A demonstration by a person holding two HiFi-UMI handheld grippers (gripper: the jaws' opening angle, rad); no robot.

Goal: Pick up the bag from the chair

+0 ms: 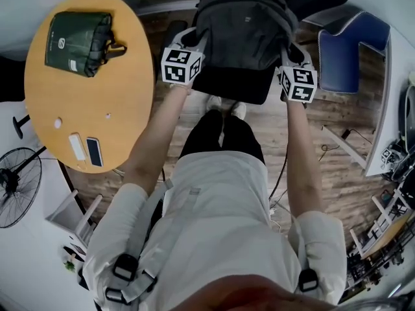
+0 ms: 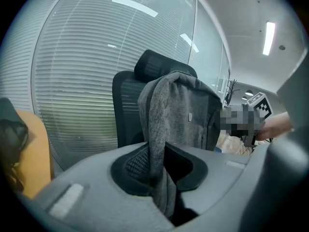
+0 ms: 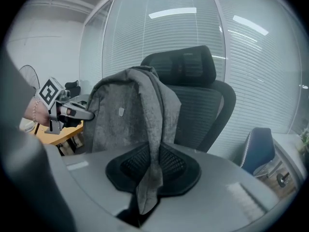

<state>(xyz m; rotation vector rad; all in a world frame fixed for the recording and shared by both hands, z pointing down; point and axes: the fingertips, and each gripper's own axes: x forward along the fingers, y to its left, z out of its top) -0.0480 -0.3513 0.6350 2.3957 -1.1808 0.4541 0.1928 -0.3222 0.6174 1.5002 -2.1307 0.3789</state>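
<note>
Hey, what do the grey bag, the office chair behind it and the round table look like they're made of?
Grey bag: soft woven fabric, heathered and matte, probably polyester or felt-like cloth; it drapes and folds.
Office chair: black back, seemingly mesh on a plastic frame; faint ribbed lines show.
Round table: smooth wood-look top, possibly laminate; even tan, faint sheen.

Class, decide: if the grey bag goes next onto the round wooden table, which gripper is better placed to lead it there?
Left, probably. Both grippers are shut on the bag, but the left gripper is on the side nearer the table; the right gripper holds the far side.
</note>
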